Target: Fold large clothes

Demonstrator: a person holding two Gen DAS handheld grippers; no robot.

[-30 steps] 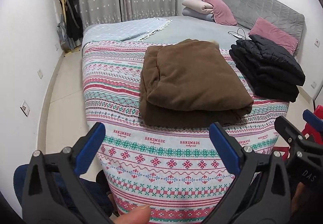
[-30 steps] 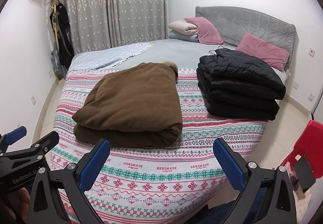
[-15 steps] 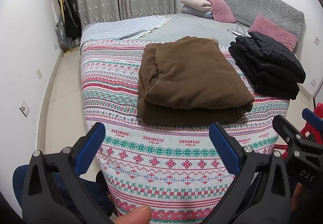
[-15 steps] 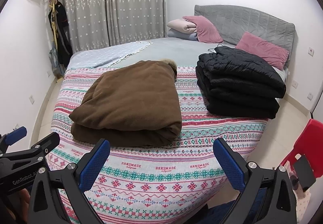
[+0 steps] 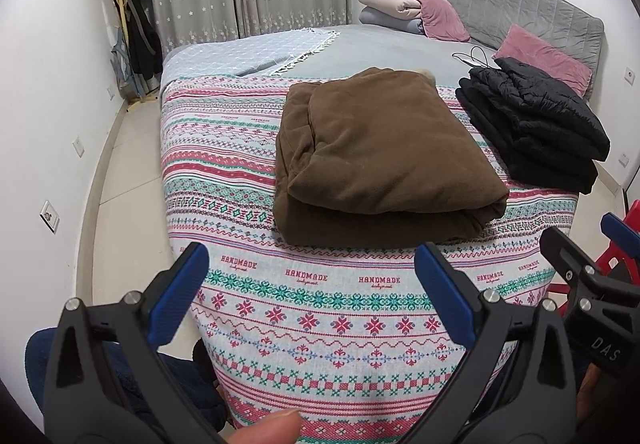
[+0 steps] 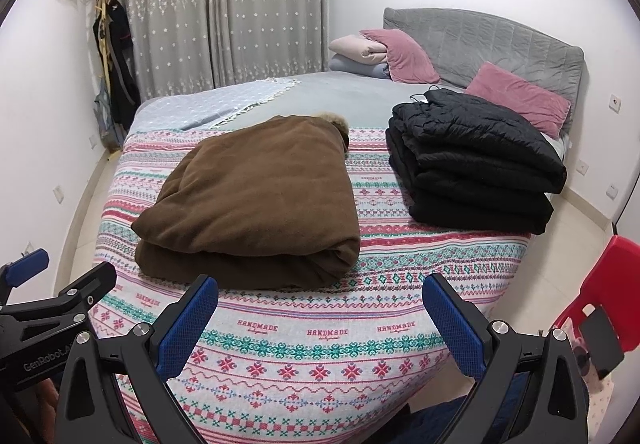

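Observation:
A folded brown coat (image 5: 380, 156) lies on the patterned blanket (image 5: 224, 164) near the foot of the bed; it also shows in the right wrist view (image 6: 256, 200). A folded black puffer jacket (image 5: 532, 128) lies to its right, also seen in the right wrist view (image 6: 476, 160). My left gripper (image 5: 312, 296) is open and empty, held short of the bed's foot, in front of the brown coat. My right gripper (image 6: 320, 320) is open and empty, also short of the bed's foot. Each gripper shows at the edge of the other's view.
Pink pillows (image 6: 520, 96) and folded bedding (image 6: 360, 52) lie by the grey headboard (image 6: 492, 40). A red chair (image 6: 600, 284) stands on the right. Dark clothes hang on a rack (image 5: 132, 28) by the left wall. Tiled floor runs along both sides of the bed.
Both grippers have moved slightly closer to the bed and the views have shifted a little. The clothes have not moved. Both grippers stay open.

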